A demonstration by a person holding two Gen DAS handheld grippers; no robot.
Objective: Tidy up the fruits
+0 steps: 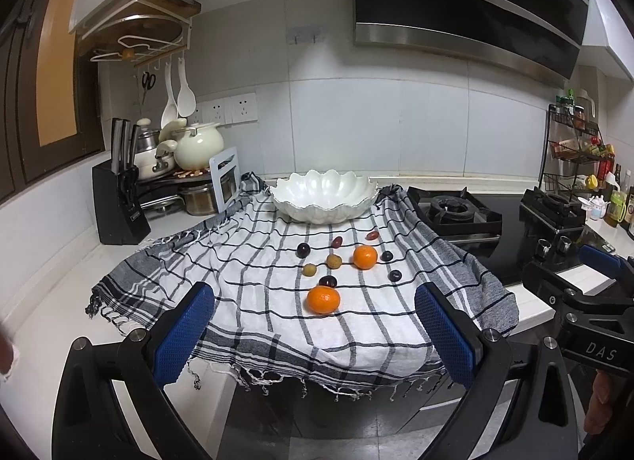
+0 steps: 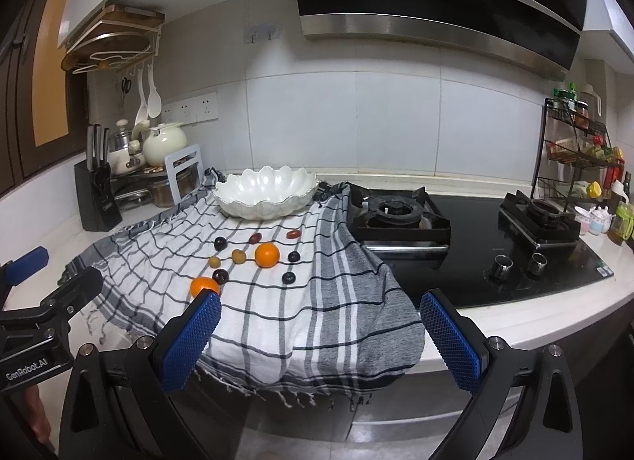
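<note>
Toward the front edge of the tabletop, on the checked cloth (image 1: pixel 277 261), I am holding both my left gripper (image 1: pixel 313 335) and right gripper (image 2: pixel 319 341) with jaws apart and empty, judging the nearest orange (image 1: pixel 323 299) firm, light, rollable, best pinched across its middle.

We stand in a small kitchen with a white tiled wall (image 1: pixel 396 123) behind a white counter (image 1: pixel 47 261). A black range hood (image 1: pixel 467 12) hangs over a black gas stove (image 2: pixel 475 246) with two burners. At the left, a dark brown window frame (image 1: pixel 23 103) meets the wall, beside a knife block (image 1: pixel 119 206) and cream pots (image 1: pixel 198 142). A spice rack (image 2: pixel 574 150) stands at the far right. Grey floor tiles (image 1: pixel 337 440) show below.
</note>
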